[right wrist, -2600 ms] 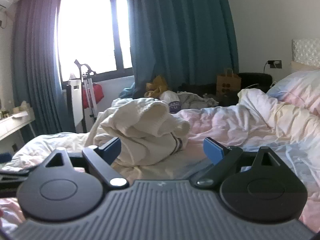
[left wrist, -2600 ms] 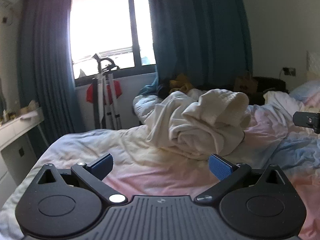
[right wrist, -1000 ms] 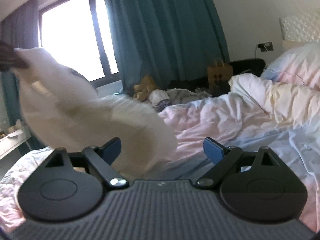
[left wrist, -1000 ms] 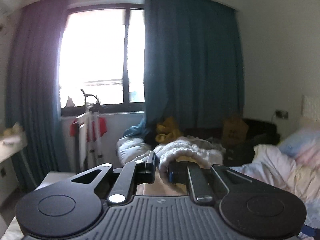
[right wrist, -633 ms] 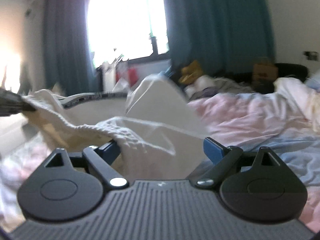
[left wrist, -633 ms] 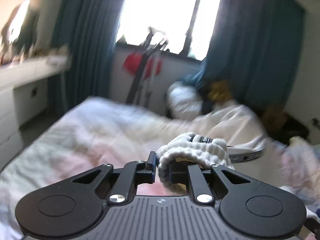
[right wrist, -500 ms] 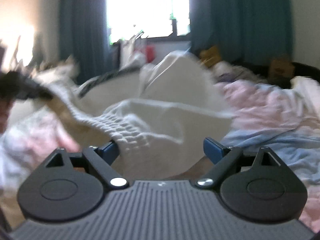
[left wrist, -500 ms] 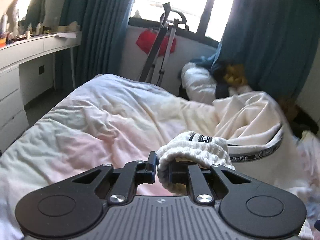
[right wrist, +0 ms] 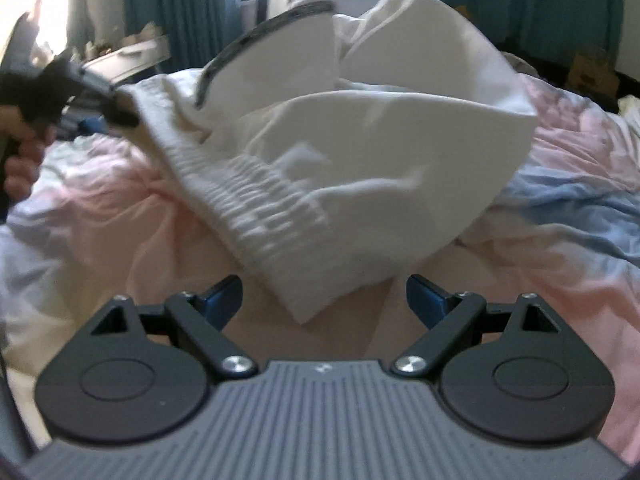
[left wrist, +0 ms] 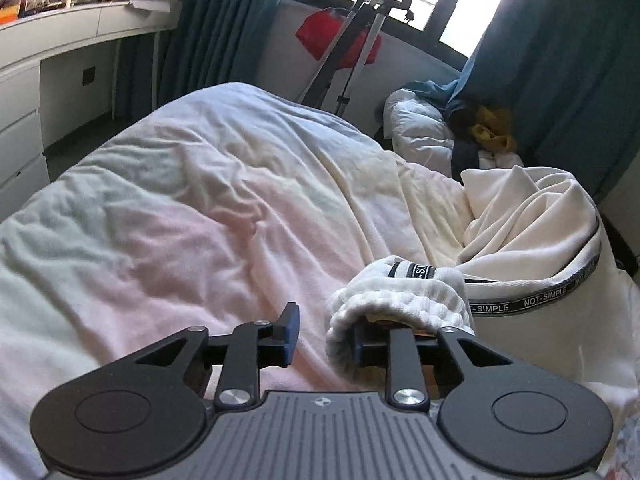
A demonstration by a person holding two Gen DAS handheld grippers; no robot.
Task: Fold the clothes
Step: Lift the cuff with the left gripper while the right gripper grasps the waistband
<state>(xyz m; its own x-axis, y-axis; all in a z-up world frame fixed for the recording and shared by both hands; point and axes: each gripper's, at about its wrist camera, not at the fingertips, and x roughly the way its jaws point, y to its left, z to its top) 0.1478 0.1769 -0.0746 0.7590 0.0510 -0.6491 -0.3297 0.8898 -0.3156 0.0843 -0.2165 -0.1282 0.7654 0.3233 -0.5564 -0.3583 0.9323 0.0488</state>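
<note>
A white garment [left wrist: 532,240] with a ribbed elastic waistband [left wrist: 404,300] and a black band printed "NOT-SIMPLE" lies bunched on the pastel duvet [left wrist: 180,220]. My left gripper [left wrist: 324,330] is open. Its left blue pad is bare, and the waistband drapes over its right finger and hides the tip. In the right wrist view the garment [right wrist: 360,168] is piled just ahead of my right gripper [right wrist: 324,300], which is open. A corner of cloth reaches down between the right gripper's fingers without touching them. The left gripper [right wrist: 92,92] is at the garment's left end, held by a hand [right wrist: 20,152].
A white desk with drawers [left wrist: 60,52] stands to the left of the bed. By the window are a metal stand with a red item [left wrist: 348,48] and a heap of bedding and clothes [left wrist: 424,132]. Teal curtains hang behind. Rumpled duvet stretches right [right wrist: 580,200].
The left gripper carried the garment from high in the air down onto the bed, and its jaws have parted. The right gripper stayed open and tipped down toward the cloth.
</note>
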